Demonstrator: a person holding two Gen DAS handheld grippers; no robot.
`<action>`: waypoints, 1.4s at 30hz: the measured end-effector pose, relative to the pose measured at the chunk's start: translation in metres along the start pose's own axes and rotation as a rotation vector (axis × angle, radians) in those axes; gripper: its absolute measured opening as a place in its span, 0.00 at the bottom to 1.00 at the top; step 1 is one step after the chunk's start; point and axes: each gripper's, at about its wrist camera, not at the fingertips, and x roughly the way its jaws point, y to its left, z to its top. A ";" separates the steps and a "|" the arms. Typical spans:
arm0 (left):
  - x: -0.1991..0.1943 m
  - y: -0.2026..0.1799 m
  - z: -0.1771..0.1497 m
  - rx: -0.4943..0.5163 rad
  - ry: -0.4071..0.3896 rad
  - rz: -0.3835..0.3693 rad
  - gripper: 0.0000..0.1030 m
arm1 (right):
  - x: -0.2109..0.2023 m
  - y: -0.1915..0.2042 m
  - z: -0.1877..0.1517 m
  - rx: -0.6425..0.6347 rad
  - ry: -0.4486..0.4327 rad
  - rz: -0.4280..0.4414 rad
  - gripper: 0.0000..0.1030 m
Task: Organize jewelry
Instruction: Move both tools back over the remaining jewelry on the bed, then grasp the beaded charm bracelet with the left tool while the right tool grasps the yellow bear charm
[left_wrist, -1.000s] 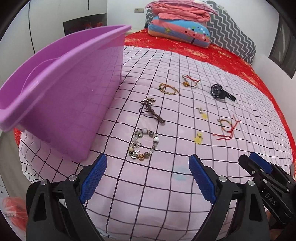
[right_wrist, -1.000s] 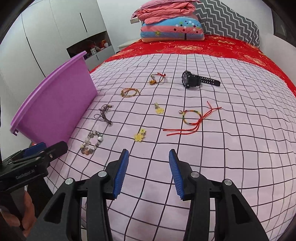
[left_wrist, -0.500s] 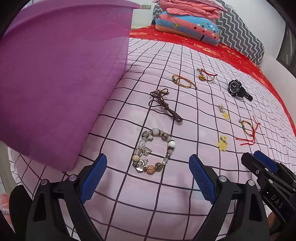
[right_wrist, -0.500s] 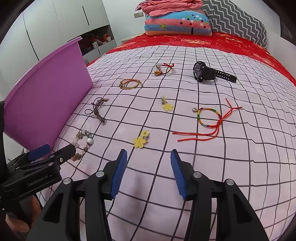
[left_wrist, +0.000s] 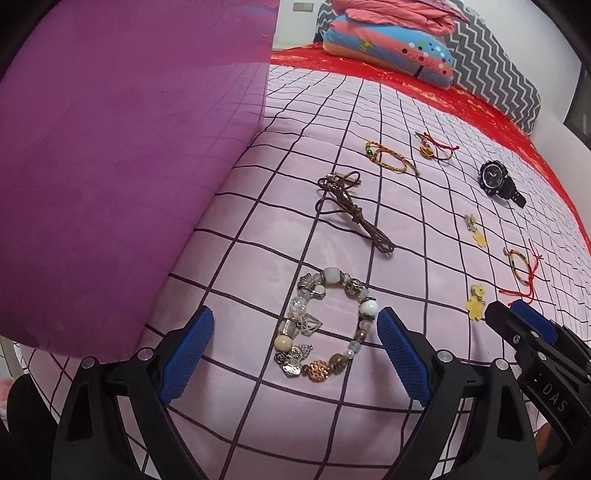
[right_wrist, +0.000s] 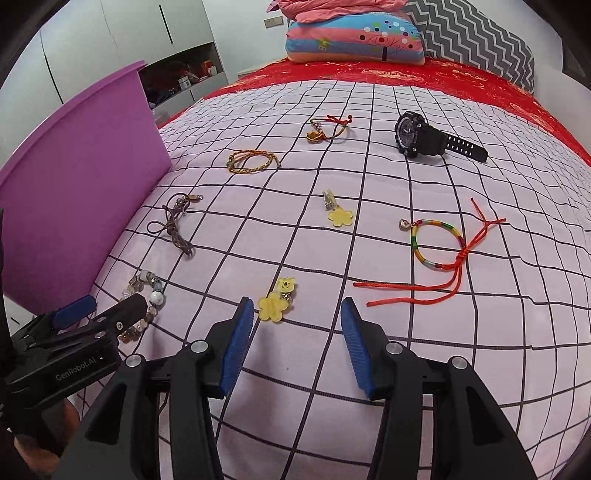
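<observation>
Both sets of tongs stand released, nothing between the pads. Your left tongs (left_wrist: 295, 347) frame the beaded bracelet (left_wrist: 323, 325), which lies flat on the checked bed sheet (left_wrist: 424, 229) just beside the purple bin (left_wrist: 122, 166). Your right tongs (right_wrist: 297, 339) hover near the yellow bear charm (right_wrist: 277, 304); its flower edge sits close to the left pad, off centre.

Judgement: bracelet first. Lower until the pads straddle one side of the ring, not the whole loop, and pinch across the beads, clear of the fabric. For the charm, shift the right tongs leftward to centre it before closing. The bin is the likely destination.
</observation>
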 end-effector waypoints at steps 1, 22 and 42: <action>0.002 0.001 0.000 -0.002 0.000 0.001 0.86 | 0.002 0.000 0.001 0.001 0.001 -0.003 0.46; 0.014 -0.017 0.002 0.061 0.002 0.007 0.86 | 0.018 0.002 0.005 -0.016 0.028 -0.030 0.46; 0.021 -0.023 -0.001 0.102 -0.005 0.041 0.88 | 0.024 0.013 0.003 -0.092 0.031 -0.047 0.46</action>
